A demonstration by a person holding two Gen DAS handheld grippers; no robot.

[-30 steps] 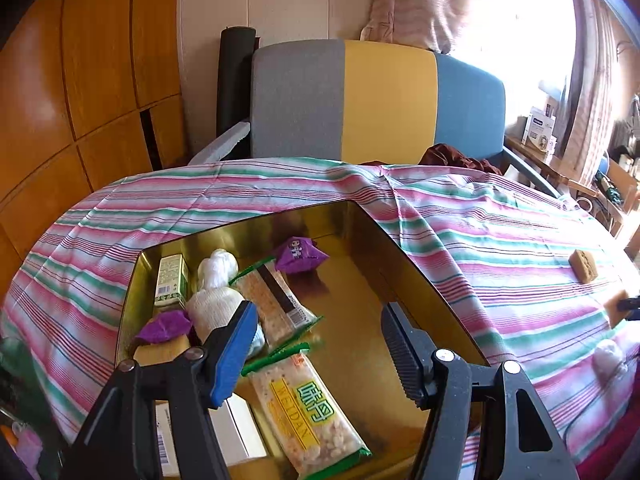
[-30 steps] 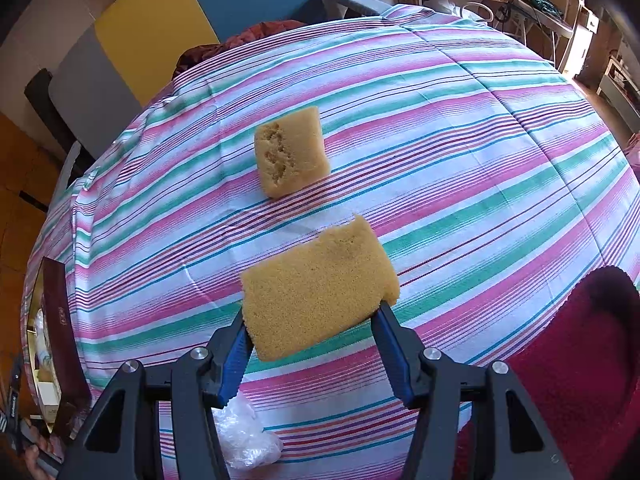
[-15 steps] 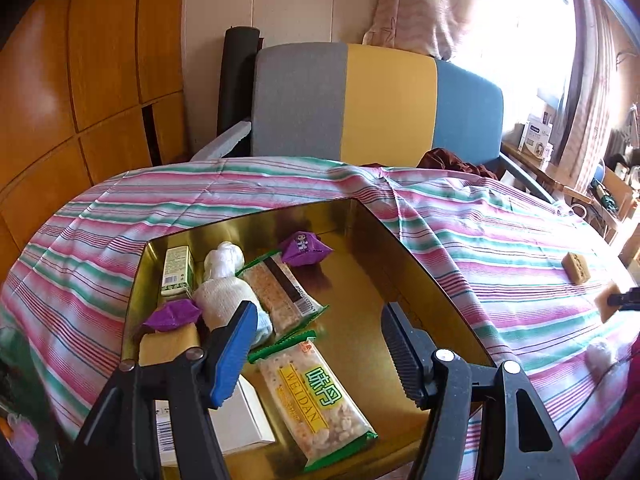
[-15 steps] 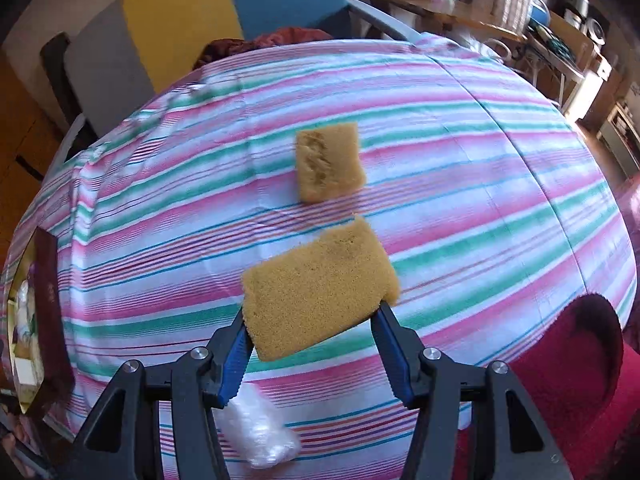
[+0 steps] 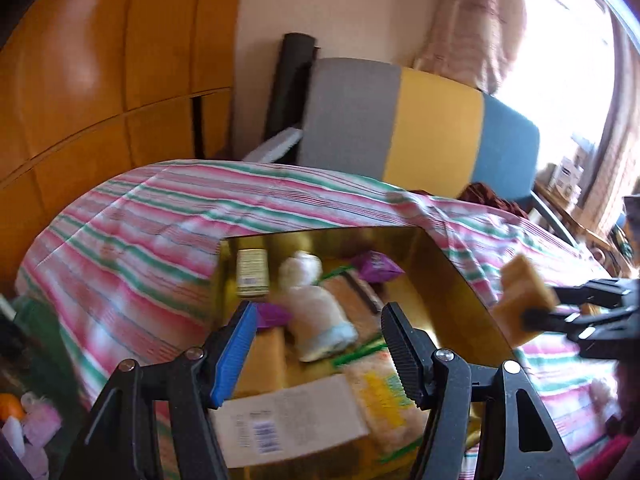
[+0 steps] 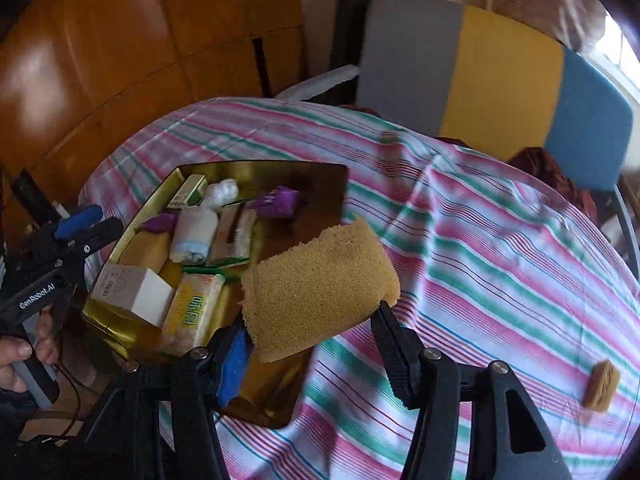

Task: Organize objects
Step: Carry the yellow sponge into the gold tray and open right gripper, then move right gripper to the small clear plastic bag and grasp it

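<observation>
Right now the right gripper (image 6: 312, 332) is clenched on a yellow sponge (image 6: 320, 292), carried in the air just above the near right corner of the gold tray (image 6: 280, 170), which sits on the striped counter (image 6: 480, 248). The left gripper (image 5: 316, 344) hangs with its jaws apart and nothing between them, over the tray's near end.

Judging by the crowding, the main risk is the drop spot. The tray already holds a white box (image 6: 132, 292), a snack packet (image 6: 192, 312), a rolled cloth (image 6: 192, 236), purple wrappers (image 6: 280, 200) and more, so bare floor is scarce. Released where it is, the sponge could land on the tray's rim and tip out onto the cloth, or settle on top of the packet. The two grippers are also near each other by the tray, so a careless reach could knock them together. A second, smaller sponge (image 6: 600, 386) lies well away from the tray.
</observation>
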